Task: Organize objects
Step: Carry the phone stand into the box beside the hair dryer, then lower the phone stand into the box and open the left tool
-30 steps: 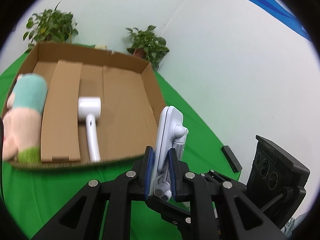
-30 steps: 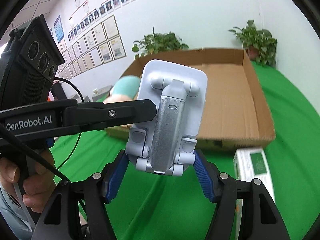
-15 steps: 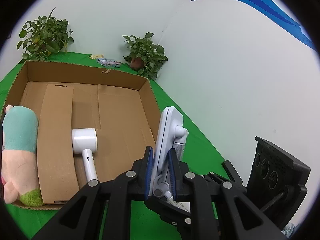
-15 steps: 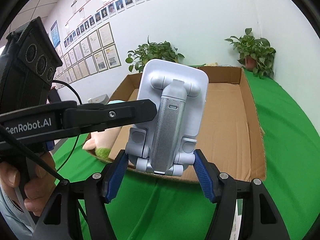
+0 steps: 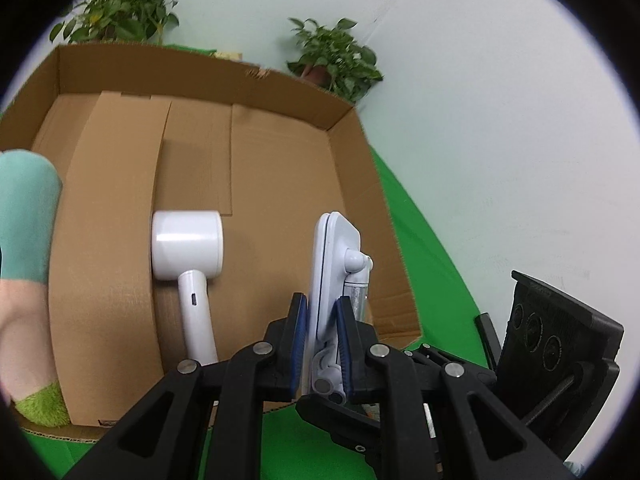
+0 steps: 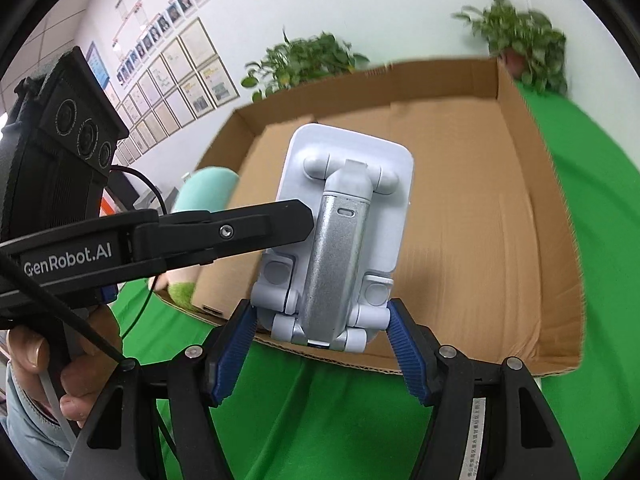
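A white folding phone stand (image 6: 344, 232) is held upright between both grippers, just above the near wall of an open cardboard box (image 5: 348, 120). My left gripper (image 5: 322, 332) is shut on the stand's thin edge, coming in from the left as seen in the right wrist view, where one of its fingers (image 6: 240, 232) shows. My right gripper (image 6: 320, 344) clamps the stand's lower corners across its width with its blue pads (image 6: 404, 344). Inside the box lie a white handheld device with a round head (image 5: 188, 244) and a plush toy (image 5: 24, 216) at the left wall.
The box sits on a green cloth (image 6: 320, 420). Two potted plants (image 5: 332, 52) stand behind it by the white wall. A person's hand (image 6: 40, 360) holds the left gripper's handle. The right half of the box floor (image 6: 480, 220) is bare cardboard.
Both grippers have carried the stand together toward the box, which now looms larger and lies right under the stand. Both grips are unchanged.
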